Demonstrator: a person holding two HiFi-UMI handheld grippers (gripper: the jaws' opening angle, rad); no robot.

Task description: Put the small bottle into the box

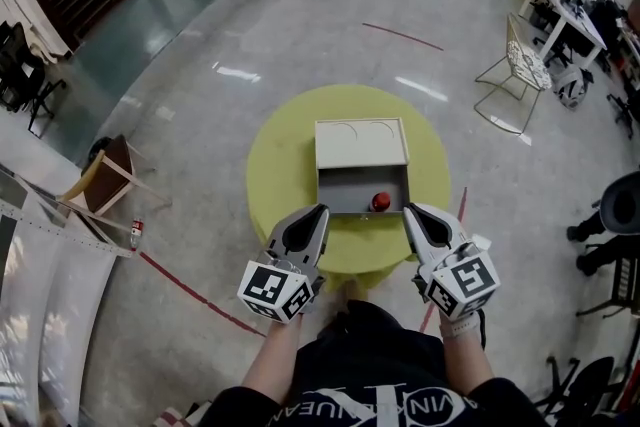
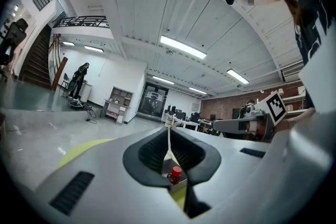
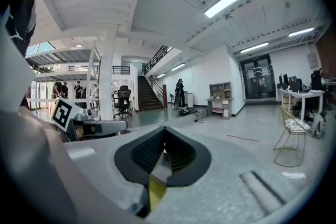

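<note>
Polished floor surrounds a round yellow table (image 1: 270,165); its open box (image 1: 340,190) lies just ahead of both tools, the small bottle (image 1: 381,202) inside, nearer the right gripper (image 1: 408,210). That and the left gripper (image 1: 320,211) are closed, empty. Placing looks done; withdraw level without nudging the box.

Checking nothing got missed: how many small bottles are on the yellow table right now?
1. The small bottle sits inside the open box, toward its right side. None shows on the yellow table outside it, though the box's lid could hide one behind.
</note>
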